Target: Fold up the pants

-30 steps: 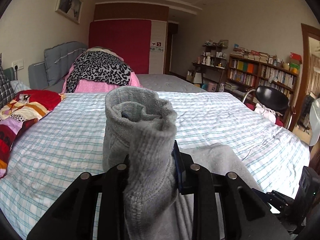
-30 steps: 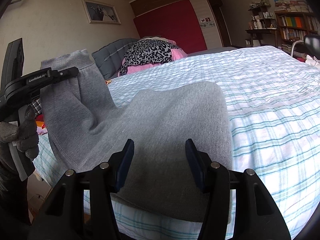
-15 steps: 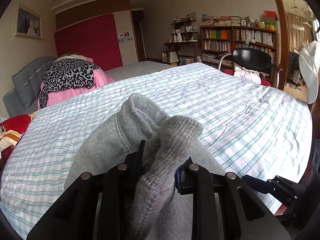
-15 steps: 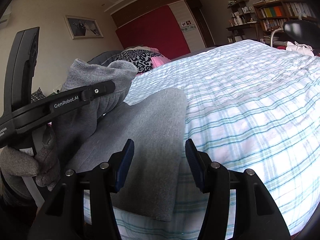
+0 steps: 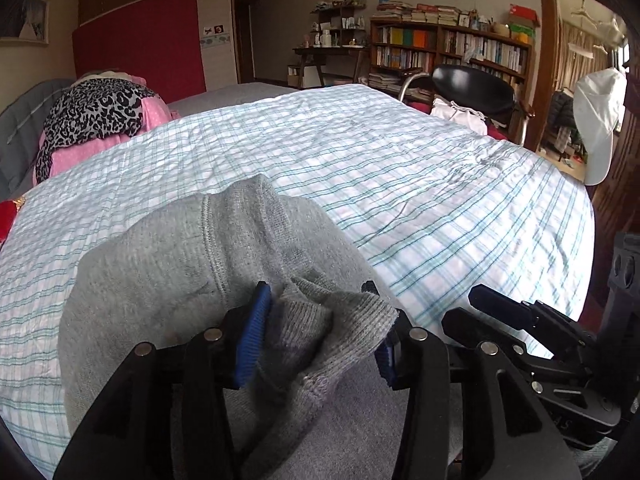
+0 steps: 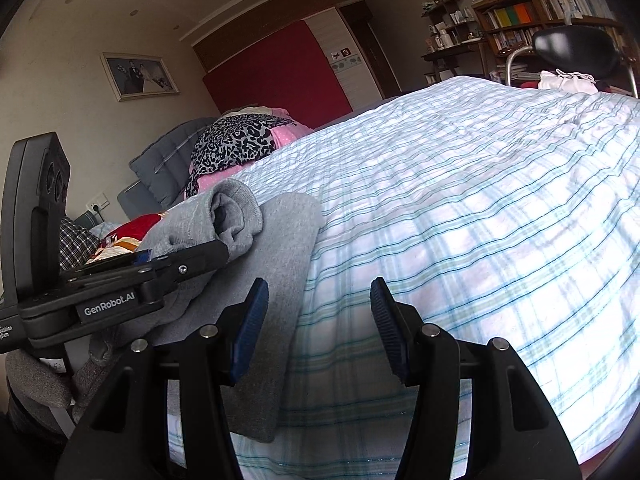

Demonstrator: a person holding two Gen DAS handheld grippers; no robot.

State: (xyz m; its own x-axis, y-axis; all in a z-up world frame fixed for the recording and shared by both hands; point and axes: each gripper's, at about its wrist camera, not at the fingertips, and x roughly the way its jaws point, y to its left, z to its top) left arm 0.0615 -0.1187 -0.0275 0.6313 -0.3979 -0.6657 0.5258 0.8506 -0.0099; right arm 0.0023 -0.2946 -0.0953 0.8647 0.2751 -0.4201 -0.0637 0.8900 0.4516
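Observation:
Grey sweatpants (image 5: 172,264) lie folded near the front edge of the checked bed (image 5: 400,184). Their ribbed cuff (image 5: 320,320) rests between the jaws of my left gripper (image 5: 316,332), low over the fold. Those jaws are opening, and the cuff sits loosely in the widened gap. The right wrist view shows the pants (image 6: 280,248) with the left gripper (image 6: 216,254) lying on them, held by a gloved hand (image 6: 32,380). My right gripper (image 6: 316,312) stands open and holds nothing, with the pants' right edge under its left finger and bare sheet (image 6: 480,200) ahead.
A leopard-print and pink pile (image 5: 96,116) sits at the bed's head, with red patterned bedding (image 6: 132,228) beside it. Past the far side stand a black chair (image 5: 472,84) and a bookshelf (image 5: 448,48). A white cap (image 5: 596,120) hangs at the right.
The left gripper came down and laid the raised pants leg onto the folded pants, then its jaws spread apart. The right gripper slid right, from over the pants to their edge.

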